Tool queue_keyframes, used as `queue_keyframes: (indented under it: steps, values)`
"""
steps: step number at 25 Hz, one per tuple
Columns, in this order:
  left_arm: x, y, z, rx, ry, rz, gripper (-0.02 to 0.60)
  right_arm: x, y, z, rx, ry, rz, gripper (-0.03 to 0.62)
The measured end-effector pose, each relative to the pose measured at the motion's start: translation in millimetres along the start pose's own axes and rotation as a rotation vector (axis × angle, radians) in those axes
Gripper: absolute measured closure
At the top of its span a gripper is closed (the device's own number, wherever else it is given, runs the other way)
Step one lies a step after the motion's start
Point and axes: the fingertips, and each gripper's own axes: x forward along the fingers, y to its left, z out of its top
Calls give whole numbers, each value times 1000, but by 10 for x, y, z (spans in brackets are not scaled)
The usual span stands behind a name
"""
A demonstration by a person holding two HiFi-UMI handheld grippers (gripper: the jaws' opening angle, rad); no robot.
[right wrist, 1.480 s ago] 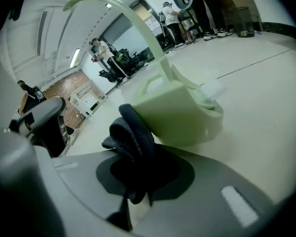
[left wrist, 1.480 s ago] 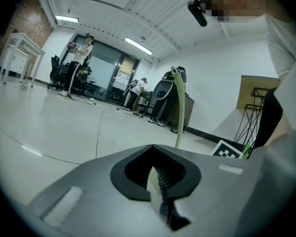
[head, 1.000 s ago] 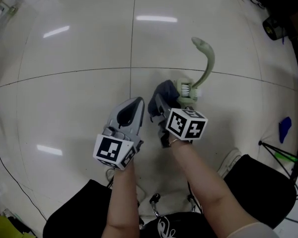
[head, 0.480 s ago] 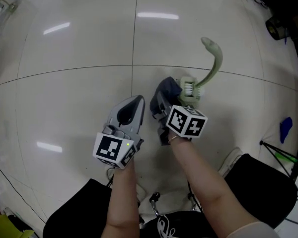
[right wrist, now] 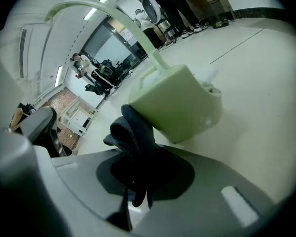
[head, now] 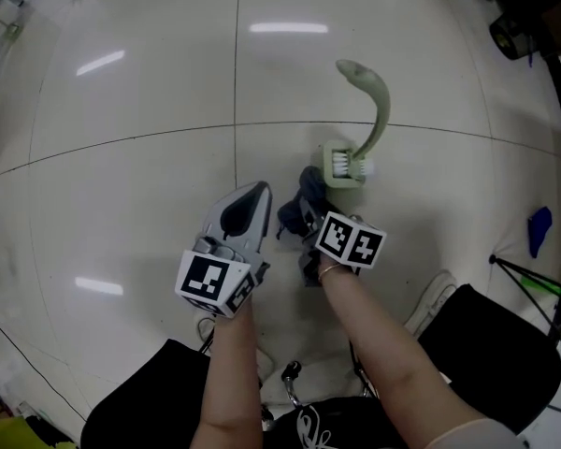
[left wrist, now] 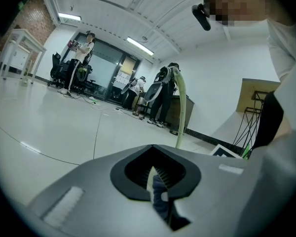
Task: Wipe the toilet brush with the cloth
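1. Jaws of the right gripper (head: 299, 211) are clamped on a dark blue cloth (right wrist: 132, 132). The cloth bunches out past the tips, and a tail hangs back through the jaw opening.
2. The cloth sits at the near-left corner of the toilet brush (head: 370, 137). In the right gripper view it overlaps the edge of the pale green block (right wrist: 177, 102) at the brush's foot. It looks like contact, but I can't confirm it.
3. The toilet brush stands on the floor (head: 131, 82), just far-right of the right gripper. White bristles (head: 347, 166) show on the block. The curved green handle (head: 381, 101) rises from it and hooks left at the top.
4. The left gripper (head: 258, 189) has its jaws together and holds nothing. It sits left of the right gripper, tip pointing far, clear of cloth and brush.
5. In the left gripper view, bristles and a bit of cloth show through the opening in its jaws. They lie beyond the jaws, not in them.
6. The floor is glossy pale tile. Two grout lines cross just far of the left gripper.
7. A blue item (head: 539, 227) lies on the floor at the right edge, with black stand legs (head: 533, 293) nearer than it.
8. People (left wrist: 84, 43) stand far off in the left gripper view.
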Motion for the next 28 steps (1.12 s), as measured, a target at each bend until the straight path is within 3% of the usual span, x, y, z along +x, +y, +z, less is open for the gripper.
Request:
queue_keyframes:
  steps: [4,7,10,13,16,18,21,25,28]
  values:
    - [102,-86,125,-5,-31,-5,575,-267,-183,-257,-9,56,-13,533]
    - [180,-188,259,-8,-65,-4,575,-574,-422,-300,34,38,-48,533]
    - [256,-326,571,-24,-140,-12,575,-955,-585,68,31,-83,-75,533]
    - [289,-468,1082,-9,-232,-15,575,-1336,-514,811,-77,-252,-69,533]
    - [292,-576,1629,51,-299,-16,575,-1736,-58,1720,-262,-434,-24,533]
    - [321,-642,1986,94,-329,-42,575,-1975,473,2250,-445,-543,20,533]
    - [408,-743,2323,132,-311,-90,575,-2281,1373,2683,-673,-635,131,533]
    - [590,-725,2365,180,-231,-79,575,-2407,2218,2755,-674,-599,407,533]
    - [705,-663,2272,124,-182,-93,575,-2267,2443,2688,-791,-528,407,533]
